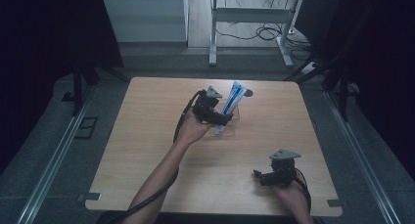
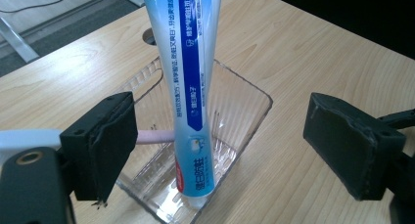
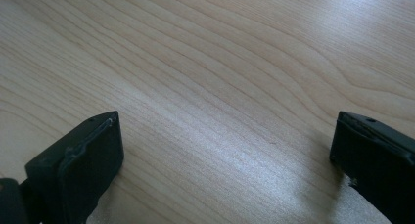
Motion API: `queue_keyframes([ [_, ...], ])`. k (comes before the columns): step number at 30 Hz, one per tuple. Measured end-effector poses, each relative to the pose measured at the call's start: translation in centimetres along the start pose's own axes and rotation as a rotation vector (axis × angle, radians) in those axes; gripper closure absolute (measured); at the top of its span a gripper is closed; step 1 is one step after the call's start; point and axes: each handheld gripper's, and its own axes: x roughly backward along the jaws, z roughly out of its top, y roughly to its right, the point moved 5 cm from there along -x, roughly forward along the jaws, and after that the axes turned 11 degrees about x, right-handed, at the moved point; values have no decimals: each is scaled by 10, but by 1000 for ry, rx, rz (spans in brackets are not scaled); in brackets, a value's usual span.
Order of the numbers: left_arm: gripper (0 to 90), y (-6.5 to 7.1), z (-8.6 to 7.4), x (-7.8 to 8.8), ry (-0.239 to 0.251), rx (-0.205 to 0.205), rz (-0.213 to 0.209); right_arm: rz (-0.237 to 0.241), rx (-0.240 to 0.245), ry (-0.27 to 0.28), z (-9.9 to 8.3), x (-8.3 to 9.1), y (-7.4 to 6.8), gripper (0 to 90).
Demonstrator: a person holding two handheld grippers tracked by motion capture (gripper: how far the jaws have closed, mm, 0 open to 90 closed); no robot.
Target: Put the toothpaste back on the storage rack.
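Black jaws of the left gripper stand spread on either side of the toothpaste tube, touching nothing; no pad presses the tube. It stands cap-down in the clear plastic tray, leaning against the rim, which seems to be what keeps it upright. A pink stick lies in the tray behind it. Toward the near desk edge, well apart, the right gripper hovers with jaws spread over bare wood, leaving open room all around.
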Motion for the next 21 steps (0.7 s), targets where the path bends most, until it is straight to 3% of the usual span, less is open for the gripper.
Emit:
queue_keyframes([
  [21, 58, -3, -16, 18, 6, -26, 35, -1, -1, 0, 0, 0, 0, 0],
])
